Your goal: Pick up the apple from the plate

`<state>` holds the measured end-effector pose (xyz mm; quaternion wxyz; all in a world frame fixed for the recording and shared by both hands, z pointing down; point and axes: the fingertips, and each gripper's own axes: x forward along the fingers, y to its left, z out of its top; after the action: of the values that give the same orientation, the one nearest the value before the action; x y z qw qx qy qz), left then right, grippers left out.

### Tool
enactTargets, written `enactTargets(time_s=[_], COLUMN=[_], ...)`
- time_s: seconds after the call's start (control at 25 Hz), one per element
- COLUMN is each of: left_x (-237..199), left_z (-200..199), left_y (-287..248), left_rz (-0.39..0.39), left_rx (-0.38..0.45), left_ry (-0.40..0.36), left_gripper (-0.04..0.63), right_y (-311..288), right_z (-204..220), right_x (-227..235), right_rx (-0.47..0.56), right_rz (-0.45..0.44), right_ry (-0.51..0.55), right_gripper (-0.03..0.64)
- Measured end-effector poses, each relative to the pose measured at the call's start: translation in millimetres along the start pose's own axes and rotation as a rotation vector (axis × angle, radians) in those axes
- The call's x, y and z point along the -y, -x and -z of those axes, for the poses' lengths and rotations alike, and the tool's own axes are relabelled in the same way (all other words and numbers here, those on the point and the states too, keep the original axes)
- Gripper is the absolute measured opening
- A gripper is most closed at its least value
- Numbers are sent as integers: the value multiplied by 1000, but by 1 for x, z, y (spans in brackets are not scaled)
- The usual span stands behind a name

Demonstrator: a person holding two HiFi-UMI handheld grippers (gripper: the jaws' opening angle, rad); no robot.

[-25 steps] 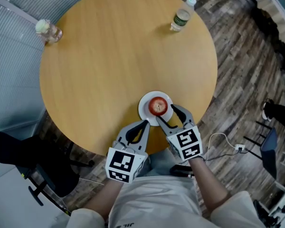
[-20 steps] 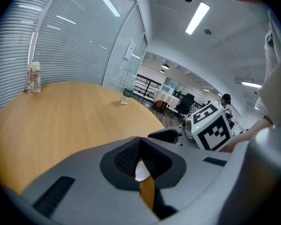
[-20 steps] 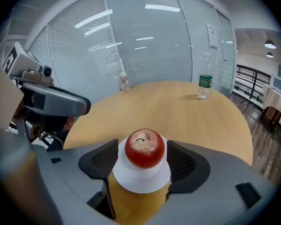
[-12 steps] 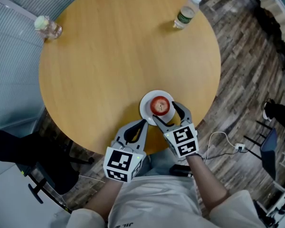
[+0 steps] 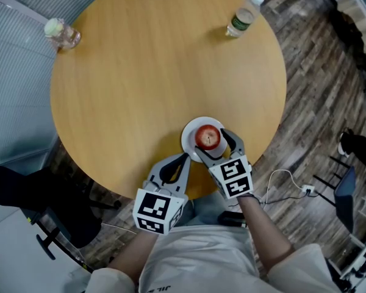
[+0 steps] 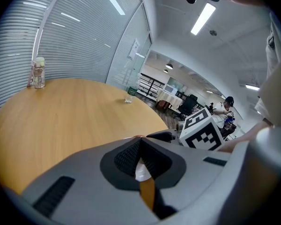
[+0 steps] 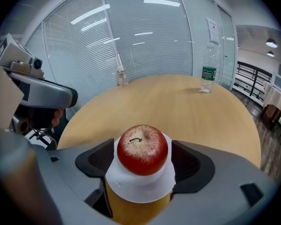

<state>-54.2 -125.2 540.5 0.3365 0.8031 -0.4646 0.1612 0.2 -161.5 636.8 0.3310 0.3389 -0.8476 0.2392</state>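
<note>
A red apple (image 5: pixel 208 137) sits on a small white plate (image 5: pixel 191 140) near the front edge of the round wooden table (image 5: pixel 140 72). My right gripper (image 5: pixel 213 143) reaches over the plate, its jaws opening, one on each side of the apple (image 7: pixel 143 146). The pads stand close to the apple without pressing on it. The plate (image 7: pixel 140 187) shows under the apple in the right gripper view. My left gripper (image 5: pixel 186 158) rests at the table edge just left of the plate, shut with nothing in it (image 6: pixel 139 142).
A water bottle (image 5: pixel 242 17) stands at the table's far right edge and a small clear jar (image 5: pixel 61 34) at its far left. Wood-plank floor, a cable and black chair parts surround the table. A person's legs are below the grippers.
The right gripper's jaws have widened and it has slid forward so the apple now sits between them. The left gripper has stayed put.
</note>
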Motion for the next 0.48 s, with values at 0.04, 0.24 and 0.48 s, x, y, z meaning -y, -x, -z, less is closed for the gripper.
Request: enactTargets(time_s=[0.04,0.24,0.48], left_x=[-1,-4,-8], left_z=[0,2,2], left_y=[0,0,1], left_rz=[-1,-7,-14], left_rx=[0,-5,-4], left_ry=[2,7,15], left_gripper=[3,3,3], right_y=[-2,-8,-12], right_z=[0,2,7], right_x=[0,-1,2], right_rx=[-2,-16,-44], right_rz=[-4,-18,0], right_ry=[-2,-2,-15], right_gripper=[379,379,377])
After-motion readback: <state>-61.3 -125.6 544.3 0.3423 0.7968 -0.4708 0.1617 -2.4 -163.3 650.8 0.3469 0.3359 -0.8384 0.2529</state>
